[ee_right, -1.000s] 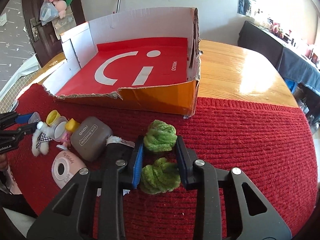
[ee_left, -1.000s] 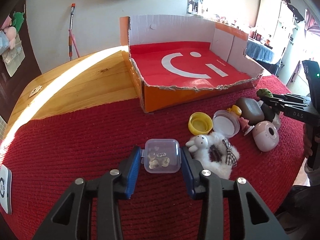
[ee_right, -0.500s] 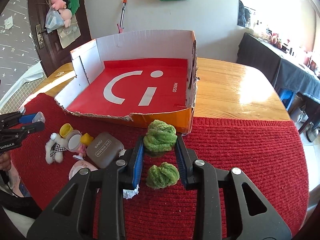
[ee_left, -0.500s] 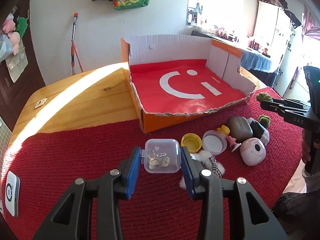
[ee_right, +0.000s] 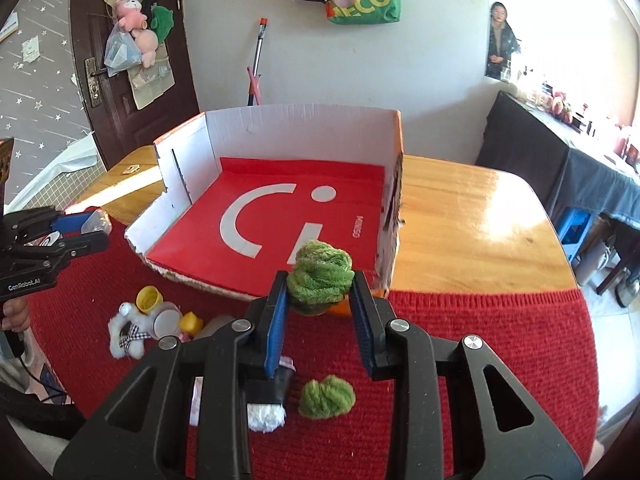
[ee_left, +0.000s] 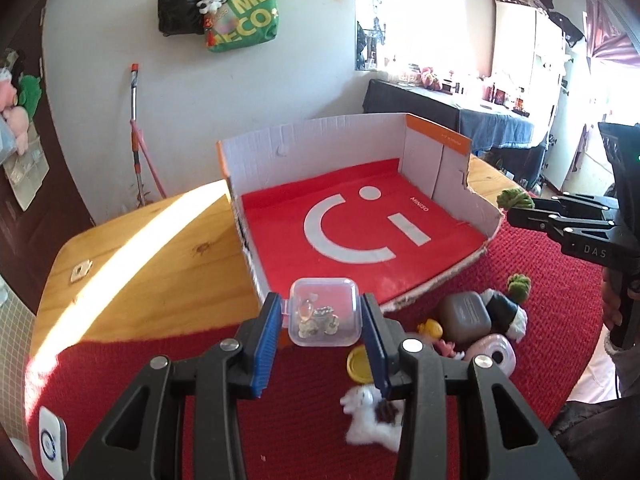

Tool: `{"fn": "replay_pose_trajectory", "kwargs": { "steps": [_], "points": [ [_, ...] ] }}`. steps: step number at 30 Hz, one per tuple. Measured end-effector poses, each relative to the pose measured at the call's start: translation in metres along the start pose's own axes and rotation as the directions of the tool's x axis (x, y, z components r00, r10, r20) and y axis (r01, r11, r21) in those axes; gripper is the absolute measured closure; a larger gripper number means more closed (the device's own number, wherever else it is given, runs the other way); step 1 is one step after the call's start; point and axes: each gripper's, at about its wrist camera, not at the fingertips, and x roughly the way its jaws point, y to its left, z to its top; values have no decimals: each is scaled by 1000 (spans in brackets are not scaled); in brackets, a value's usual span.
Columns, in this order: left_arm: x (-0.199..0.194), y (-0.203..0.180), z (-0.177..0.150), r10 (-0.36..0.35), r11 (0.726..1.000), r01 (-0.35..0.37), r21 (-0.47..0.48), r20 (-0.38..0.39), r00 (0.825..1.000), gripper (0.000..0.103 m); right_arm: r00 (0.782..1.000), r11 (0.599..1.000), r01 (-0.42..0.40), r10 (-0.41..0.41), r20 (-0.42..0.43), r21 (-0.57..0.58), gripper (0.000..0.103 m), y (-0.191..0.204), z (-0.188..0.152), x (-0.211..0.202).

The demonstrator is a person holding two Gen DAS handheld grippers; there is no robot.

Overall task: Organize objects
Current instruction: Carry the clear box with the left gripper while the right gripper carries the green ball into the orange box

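Observation:
My left gripper point(ee_left: 323, 322) is shut on a small clear plastic case point(ee_left: 325, 312) with trinkets inside and holds it in the air at the torn front edge of the open cardboard box point(ee_left: 316, 142) with a red floor. My right gripper point(ee_right: 320, 298) is shut on a green fuzzy ball point(ee_right: 321, 274) and holds it above the box's front right corner point(ee_right: 394, 216). A second green ball point(ee_right: 326, 396) lies on the red mat below. The right gripper also shows at the right of the left wrist view point(ee_left: 510, 206).
On the red knitted mat point(ee_left: 312, 432) lie a white plush bunny point(ee_left: 374, 420), a yellow lid point(ee_left: 360, 364), a grey case point(ee_left: 464, 316), a pink round gadget point(ee_left: 496, 354) and a black-and-white plush point(ee_left: 504, 310). Bare wooden tabletop point(ee_right: 472, 232) flanks the box. A white device point(ee_left: 50, 446) lies at the mat's left edge.
Both grippers have risen from the mat and moved toward the box, each still holding its object. The clear case and the green ball are now in the air by the box's front edge.

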Motion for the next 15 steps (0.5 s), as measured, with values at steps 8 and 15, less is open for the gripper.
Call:
{"fn": "replay_pose_trajectory", "kwargs": {
  "steps": [8,15],
  "points": [
    [49,-3,29,-19,999,24,47,-106,994,62,996,997,-19,13,-92,-70,75,-2,29,41],
    [85,-2,30,-34,994,54,90,-214,976,62,970,992,-46,16,-244,-119,75,-4,35,79]
  ]
}}
